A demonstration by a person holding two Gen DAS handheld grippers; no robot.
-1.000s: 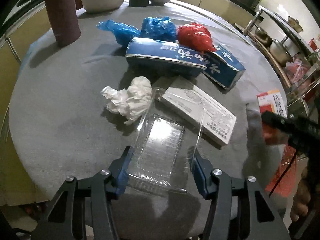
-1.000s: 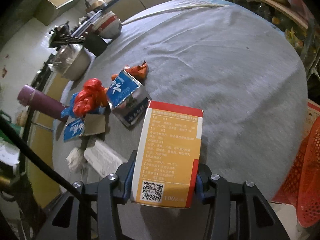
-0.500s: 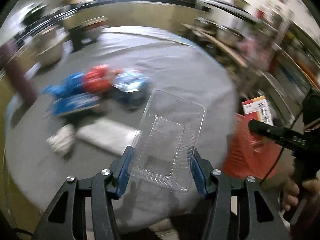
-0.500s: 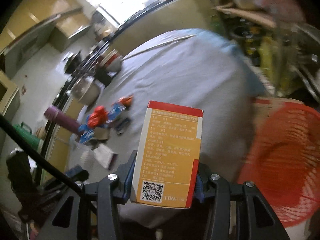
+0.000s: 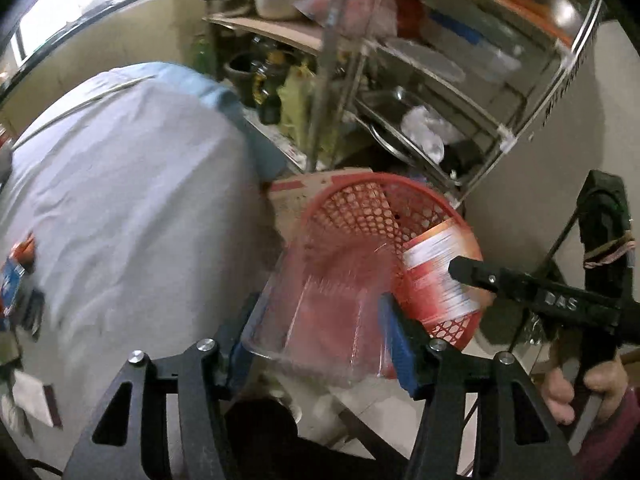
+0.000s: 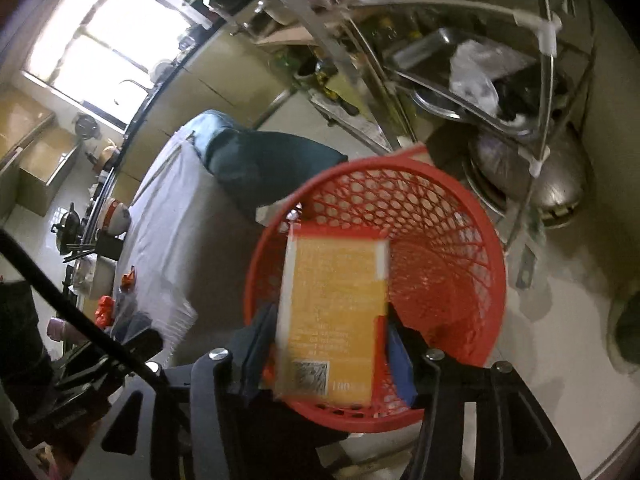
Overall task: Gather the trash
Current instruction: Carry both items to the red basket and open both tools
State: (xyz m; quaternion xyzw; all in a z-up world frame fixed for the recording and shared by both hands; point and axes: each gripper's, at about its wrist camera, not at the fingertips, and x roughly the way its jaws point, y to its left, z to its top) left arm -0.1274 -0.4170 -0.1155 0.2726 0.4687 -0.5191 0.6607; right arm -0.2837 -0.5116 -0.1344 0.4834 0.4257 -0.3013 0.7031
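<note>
- Hanging over the red mesh basket [image 5: 374, 216], the left gripper [image 5: 320, 332] carries a clear plastic tray [image 5: 320, 312] between its blue pads.
- Both pads lie against the tray's long sides, so these jaws are clamped on it; they have just been opening a little, yet the tray sits between them and has not dropped.
- Most of the tray lies above the basket's near rim, its far end reaching over the opening.
- Above the same basket [image 6: 440, 240], the right gripper [image 6: 328, 344] has the orange carton [image 6: 334, 312] between its jaws.
- Its jaws have just been opening. A gap shows between the left pad and the carton's side, and the blurred carton looks free of the pads, so the jaws stand apart.
- The carton stands lengthwise between the jaws, its far end over the middle of the basket's opening and its printed code at the near end.
- Left of the basket stands the table with a grey cloth [image 5: 120, 200], close beside it.
- Behind the basket rises a metal rack [image 6: 460, 80] holding pans.
</note>
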